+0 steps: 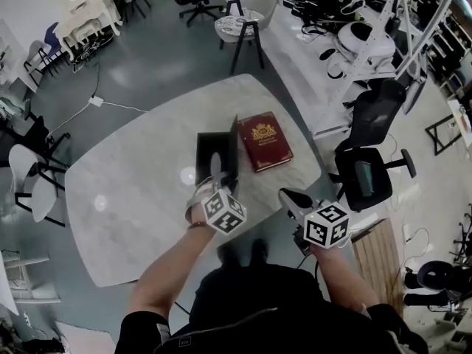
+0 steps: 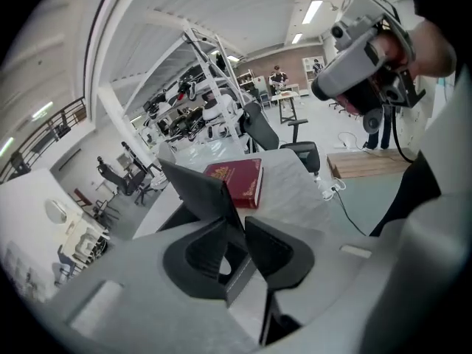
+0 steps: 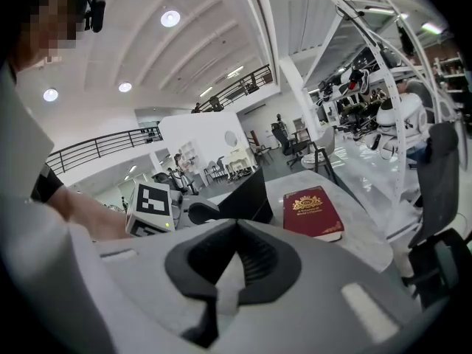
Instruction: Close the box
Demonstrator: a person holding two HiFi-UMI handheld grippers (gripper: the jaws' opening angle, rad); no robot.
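While clamping the fingers (image 2: pixel 276 253) of the left gripper (image 1: pixel 220 169) on the near end of the raised lid (image 2: pixel 198 189), treat that panel as thin, stiff board: probably light, and smooth enough to slide out of a slack pinch. Find the black box (image 1: pixel 210 157) open near the middle of the pale counter (image 1: pixel 133 198), with its lid about upright along the side just beside a red book (image 1: pixel 264 140). Judging by looks, expect a light base, apt to skate on the smooth top if shoved. Hold high on the lid, away from the hinge line, and swing it over rather than push. Note the fingers (image 3: pixel 267 264) of the right gripper (image 1: pixel 286 195) pressed together on nothing, clear of the box near the counter's near edge, free to steady the base.
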